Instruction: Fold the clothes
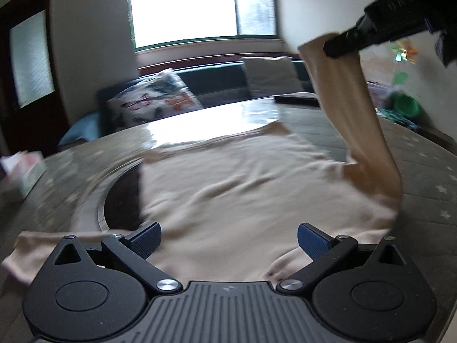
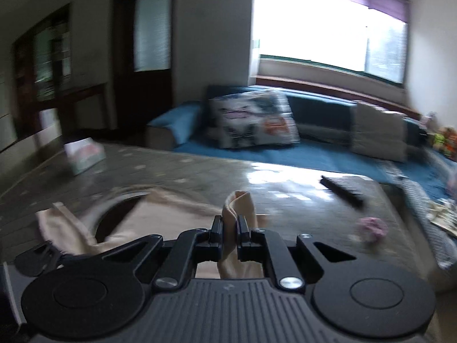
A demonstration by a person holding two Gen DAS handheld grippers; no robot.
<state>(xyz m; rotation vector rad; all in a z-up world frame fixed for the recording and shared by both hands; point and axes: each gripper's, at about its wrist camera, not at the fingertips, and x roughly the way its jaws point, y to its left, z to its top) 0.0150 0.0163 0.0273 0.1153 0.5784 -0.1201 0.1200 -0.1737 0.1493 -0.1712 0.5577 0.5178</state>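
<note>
Left gripper [image 1: 229, 240] gapes over shirt [image 1: 242, 188]; right gripper [image 2: 229, 225] pinches sleeve [image 1: 357, 108].

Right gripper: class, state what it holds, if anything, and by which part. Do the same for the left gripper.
The right gripper is shut on the beige garment, pinching the end of its lifted sleeve. The left gripper is open and holds nothing.
</note>
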